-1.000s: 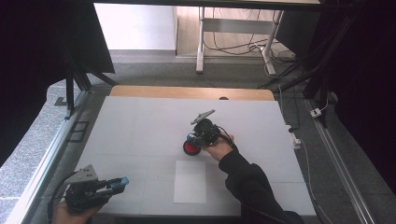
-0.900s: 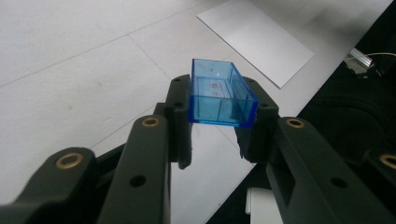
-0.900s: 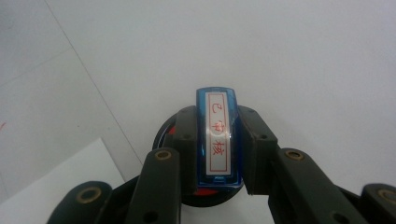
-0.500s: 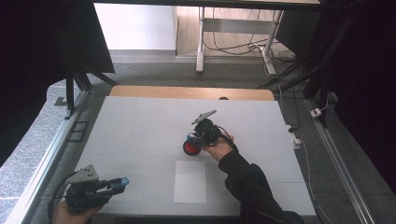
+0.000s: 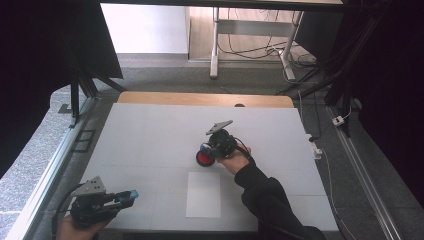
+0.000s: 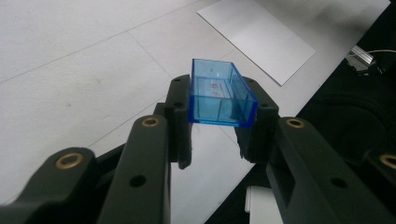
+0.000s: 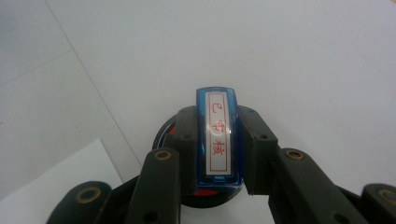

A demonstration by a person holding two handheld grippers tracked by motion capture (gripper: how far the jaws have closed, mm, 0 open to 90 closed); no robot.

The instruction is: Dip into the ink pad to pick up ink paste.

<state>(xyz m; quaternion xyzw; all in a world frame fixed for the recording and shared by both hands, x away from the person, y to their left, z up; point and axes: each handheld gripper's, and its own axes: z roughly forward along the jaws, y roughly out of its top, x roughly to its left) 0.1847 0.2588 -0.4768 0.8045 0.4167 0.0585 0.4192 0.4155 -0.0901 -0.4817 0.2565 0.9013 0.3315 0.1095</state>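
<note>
Nothing has moved since earlier. Your left gripper (image 5: 131, 194) pinches the clear blue plastic cap (image 6: 219, 93) at the table's 7 o'clock; your right gripper (image 5: 204, 151) clamps the blue rectangular stamp (image 7: 219, 137) over the round red ink pad (image 5: 203, 159) near centre, at 12 o'clock of the white paper sheet (image 5: 203, 195).

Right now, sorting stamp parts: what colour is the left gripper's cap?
Clear blue cap, best in the left gripper view.
</note>
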